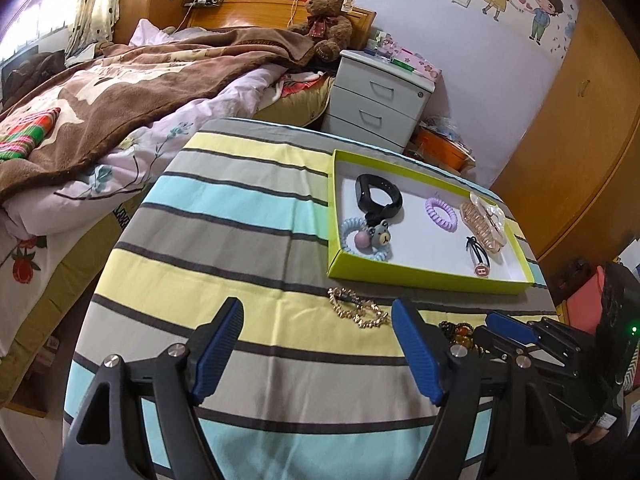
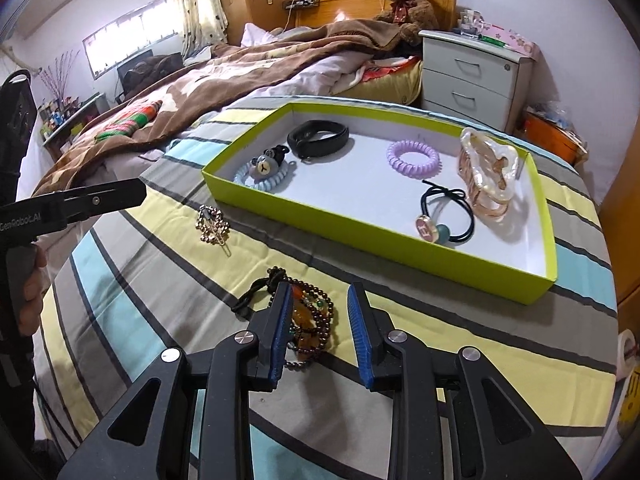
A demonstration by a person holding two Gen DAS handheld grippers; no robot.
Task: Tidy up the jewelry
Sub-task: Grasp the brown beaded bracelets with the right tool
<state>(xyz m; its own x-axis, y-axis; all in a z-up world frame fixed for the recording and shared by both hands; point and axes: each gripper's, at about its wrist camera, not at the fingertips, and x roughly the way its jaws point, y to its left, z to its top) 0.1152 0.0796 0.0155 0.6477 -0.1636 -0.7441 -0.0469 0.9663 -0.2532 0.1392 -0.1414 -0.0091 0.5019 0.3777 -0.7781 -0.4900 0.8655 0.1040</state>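
The right gripper (image 2: 318, 332) stands parted over the beaded bracelet (image 2: 310, 320), whose heap runs lengthwise between the jaws, nothing clenched yet. The left gripper (image 1: 318, 350), spread wide and empty, hovers short of the gold hair clip (image 1: 357, 312). The green tray (image 2: 372, 248) lies beyond both.

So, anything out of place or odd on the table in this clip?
Two pieces still lie outside the green tray: the gold hair clip on the striped cloth near its front left corner, and the beaded bracelet between the open right gripper fingers. The left gripper is open too. Nothing looks damaged or spilled.
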